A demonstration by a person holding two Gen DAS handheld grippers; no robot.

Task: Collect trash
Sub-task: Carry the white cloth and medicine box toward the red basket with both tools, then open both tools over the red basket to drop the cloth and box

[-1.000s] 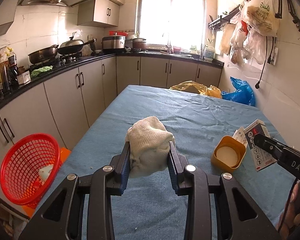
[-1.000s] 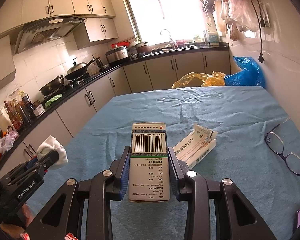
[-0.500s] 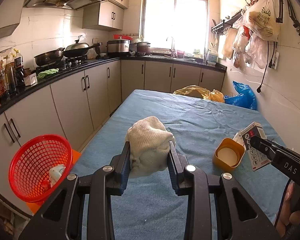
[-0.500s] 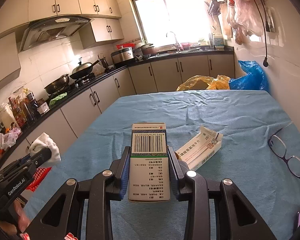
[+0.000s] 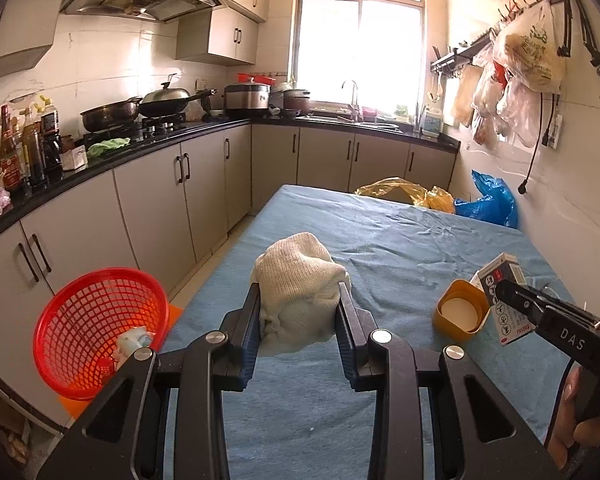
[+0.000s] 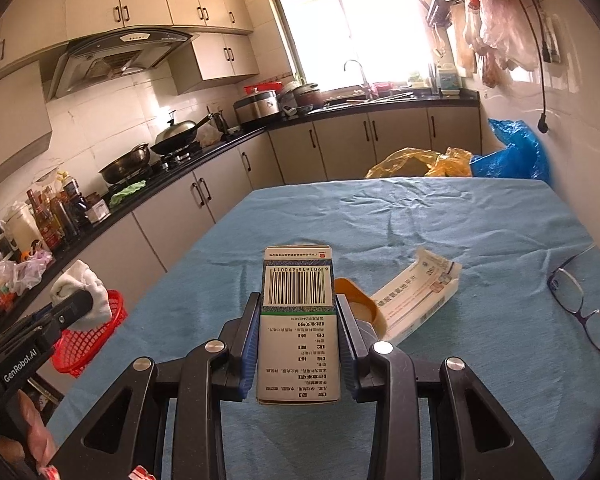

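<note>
My left gripper (image 5: 299, 312) is shut on a crumpled white cloth (image 5: 296, 280) and holds it above the blue table's left edge. A red mesh basket (image 5: 96, 324) stands low to the left, beside the table, with some trash inside. My right gripper (image 6: 298, 320) is shut on a white and green medicine box (image 6: 298, 320) with a barcode, held above the table. The box also shows in the left wrist view (image 5: 504, 292). An orange cup (image 5: 460, 314) and a long white carton (image 6: 416, 296) lie on the table.
Glasses (image 6: 584, 304) lie at the table's right side. Yellow (image 5: 400, 194) and blue plastic bags (image 5: 490, 202) sit past the far edge. Kitchen cabinets (image 5: 148, 216) and a cluttered counter run along the left. Bags hang on the right wall (image 5: 516, 80).
Both grippers have drawn back and lifted a little, each keeping its hold. The red basket now sits closer to the left gripper in its view.
</note>
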